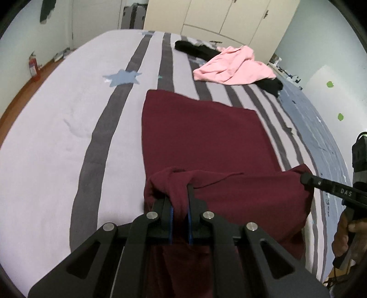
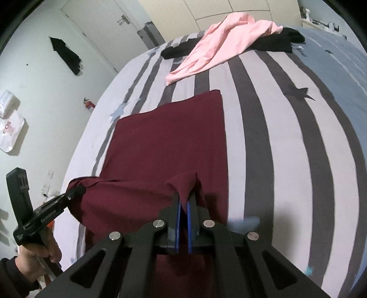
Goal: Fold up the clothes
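A maroon garment [image 1: 201, 135] [image 2: 169, 142] lies flat and lengthwise on the striped bed, its near edge lifted. My left gripper [image 1: 180, 190] is shut on the near left corner of the maroon cloth, which bunches between the blue pads. My right gripper [image 2: 183, 197] is shut on the near right corner. Each gripper shows in the other's view: the right gripper [image 1: 305, 177] at the cloth's right corner, the left gripper [image 2: 78, 190] at its left corner, with a hand [image 2: 45, 247] on its handle. The cloth between the two corners hangs in a raised fold.
A pink garment [image 1: 234, 66] [image 2: 220, 43] lies crumpled at the far end of the bed [image 1: 57, 137] [image 2: 286, 142] over black clothes [image 1: 195, 48] [image 2: 277, 41]. Cream wardrobe doors [image 1: 220, 18] stand behind. A red fire extinguisher [image 1: 33, 66] stands on the floor at left.
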The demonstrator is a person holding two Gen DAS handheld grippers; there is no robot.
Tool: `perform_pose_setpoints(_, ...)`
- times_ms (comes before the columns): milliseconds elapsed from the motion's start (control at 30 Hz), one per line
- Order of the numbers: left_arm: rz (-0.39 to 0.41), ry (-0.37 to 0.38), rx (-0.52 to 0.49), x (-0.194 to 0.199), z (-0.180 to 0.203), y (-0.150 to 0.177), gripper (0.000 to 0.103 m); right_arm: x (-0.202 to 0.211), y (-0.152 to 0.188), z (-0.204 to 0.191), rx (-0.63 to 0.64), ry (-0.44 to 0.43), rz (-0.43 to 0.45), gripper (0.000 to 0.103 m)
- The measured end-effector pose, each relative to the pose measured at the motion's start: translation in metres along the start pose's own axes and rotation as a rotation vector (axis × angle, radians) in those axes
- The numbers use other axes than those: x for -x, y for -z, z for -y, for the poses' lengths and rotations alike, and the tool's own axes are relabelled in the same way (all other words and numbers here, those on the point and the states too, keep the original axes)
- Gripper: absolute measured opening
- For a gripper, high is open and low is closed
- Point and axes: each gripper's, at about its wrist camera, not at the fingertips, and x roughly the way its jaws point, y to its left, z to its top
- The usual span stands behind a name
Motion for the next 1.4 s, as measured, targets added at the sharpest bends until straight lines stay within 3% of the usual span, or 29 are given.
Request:
perform_pose_setpoints(233, -0.013, -0.001, -0.025, -0.019, -0.004, -0.002, 0.007, -0.038, -0.014, 0.017, -0.038, -0.008, -0.040, 0.004)
perform_pose_setpoints(433, 0.013, 0.010, 0.002, -0.016, -0.001, -0.010, 0.007, -0.030, -0.012, 0.023, -0.028, -0.034, -0.049, 0.004)
perform_pose_setpoints(600, 0.036, -0.002, 0.031, -0.016, 0.001, -0.022, 0.007, -0.031, -0.030, 0.024, -0.032, -0.052, -0.032, 0.004)
perform_pose_setpoints(800, -0.001, -0.043, 0.044, -0.037, -0.005, -0.032, 0.007, -0.048, -0.046, 0.019, -0.007, -0.051, -0.039, 0.004)
perform_pose_setpoints(1000, 0.005, -0.036, 0.024, -0.043, -0.006, -0.032, 0.007, -0.065, -0.049, 0.027, -0.004, -0.045, -0.048, 0.004)
perform_pose_setpoints(1400, 0.023, -0.025, 0.012, -0.045, -0.005, -0.043, 0.007, -0.055, -0.056, 0.035, 0.001, -0.042, -0.020, 0.004)
